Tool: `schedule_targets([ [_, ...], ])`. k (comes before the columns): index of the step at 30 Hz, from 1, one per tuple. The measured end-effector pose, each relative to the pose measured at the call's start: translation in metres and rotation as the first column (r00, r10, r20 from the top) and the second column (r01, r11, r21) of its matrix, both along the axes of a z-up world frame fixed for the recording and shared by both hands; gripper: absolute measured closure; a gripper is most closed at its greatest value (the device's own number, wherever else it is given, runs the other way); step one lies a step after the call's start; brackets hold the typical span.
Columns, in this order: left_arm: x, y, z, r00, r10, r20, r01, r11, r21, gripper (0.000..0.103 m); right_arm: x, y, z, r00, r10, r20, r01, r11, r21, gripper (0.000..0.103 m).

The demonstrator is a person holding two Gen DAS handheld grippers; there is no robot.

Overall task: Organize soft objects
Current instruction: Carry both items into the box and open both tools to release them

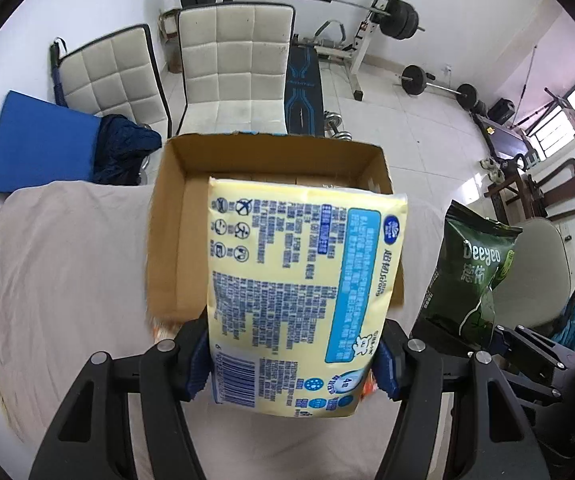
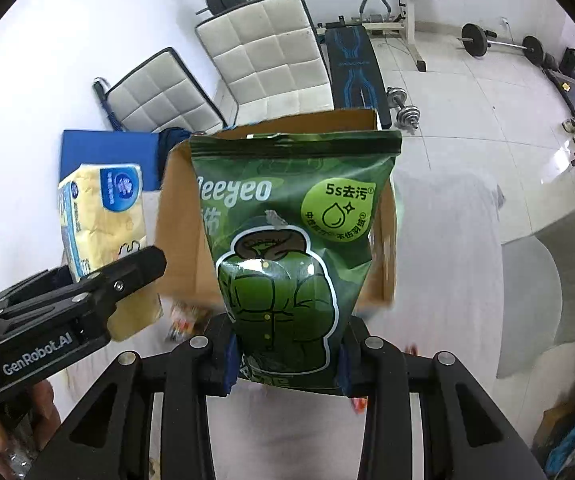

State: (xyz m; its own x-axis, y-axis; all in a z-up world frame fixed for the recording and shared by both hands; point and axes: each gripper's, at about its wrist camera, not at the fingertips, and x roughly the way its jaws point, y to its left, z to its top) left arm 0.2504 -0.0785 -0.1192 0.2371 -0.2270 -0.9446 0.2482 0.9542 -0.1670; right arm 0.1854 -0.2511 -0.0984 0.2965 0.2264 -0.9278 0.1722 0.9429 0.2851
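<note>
My left gripper (image 1: 291, 364) is shut on a yellow tissue pack (image 1: 303, 292) with blue print and holds it up in front of an open cardboard box (image 1: 175, 216) on the cloth-covered table. My right gripper (image 2: 287, 364) is shut on a green Deeyeo wipes pouch (image 2: 291, 240) and holds it upright in front of the same box (image 2: 179, 216). The pouch also shows at the right of the left wrist view (image 1: 471, 272). The tissue pack (image 2: 103, 224) and the left gripper's body (image 2: 67, 304) show at the left of the right wrist view.
A beige cloth (image 1: 67, 272) covers the table. Two white padded chairs (image 1: 235, 64) stand behind the box, with a blue mat (image 1: 39, 148) and dark garment (image 1: 123, 148) at the left. Small colourful packets (image 2: 183, 316) lie by the box's near edge. Gym equipment (image 1: 387, 20) stands beyond.
</note>
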Motion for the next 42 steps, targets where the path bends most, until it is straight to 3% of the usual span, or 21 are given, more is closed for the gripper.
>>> schedule_targets([
  [7, 0.073, -0.011, -0.068, 0.988, 0.036, -0.150, -0.040, 0.999, -0.022, 0.041, 0.096, -0.017, -0.076, 0.996, 0.013, -0.084, -0.014, 1.000, -0.006, 0.064],
  [14, 0.124, -0.022, -0.143, 0.958, 0.061, -0.279, -0.065, 0.998, -0.004, 0.041, 0.151, -0.014, -0.154, 0.982, 0.031, -0.187, -0.036, 0.999, -0.023, 0.064],
  [25, 0.156, -0.045, -0.179, 0.947, 0.030, -0.321, -0.026, 1.000, 0.016, 0.041, 0.185, -0.003, -0.216, 0.971, 0.040, -0.234, -0.058, 0.996, -0.068, 0.063],
  [28, 0.158, -0.051, -0.183, 0.943, 0.027, -0.331, -0.013, 0.999, 0.043, 0.040, 0.182, -0.005, -0.222, 0.966, 0.029, -0.258, -0.044, 0.998, -0.054, 0.054],
  [30, 0.157, -0.052, -0.185, 0.937, 0.030, -0.347, -0.007, 0.998, 0.065, 0.040, 0.181, -0.005, -0.224, 0.966, 0.021, -0.258, -0.037, 0.997, -0.060, 0.034],
  [31, 0.156, -0.053, -0.185, 0.936, 0.027, -0.350, -0.004, 0.998, 0.067, 0.040, 0.180, -0.005, -0.223, 0.967, 0.023, -0.254, -0.040, 0.997, -0.062, 0.030],
  [37, 0.154, -0.051, -0.168, 0.954, 0.030, -0.299, -0.001, 0.995, 0.098, 0.036, 0.173, -0.002, -0.211, 0.970, 0.042, -0.241, -0.061, 0.996, -0.072, 0.025],
  [40, 0.149, -0.046, -0.155, 0.961, 0.035, -0.273, -0.007, 0.994, 0.106, 0.034, 0.165, 0.001, -0.202, 0.972, 0.040, -0.230, -0.062, 0.994, -0.090, 0.009],
  [42, 0.144, -0.040, -0.144, 0.969, 0.043, -0.243, -0.015, 0.994, 0.113, 0.024, 0.157, 0.002, -0.195, 0.975, 0.045, -0.216, -0.066, 0.994, -0.090, 0.001],
])
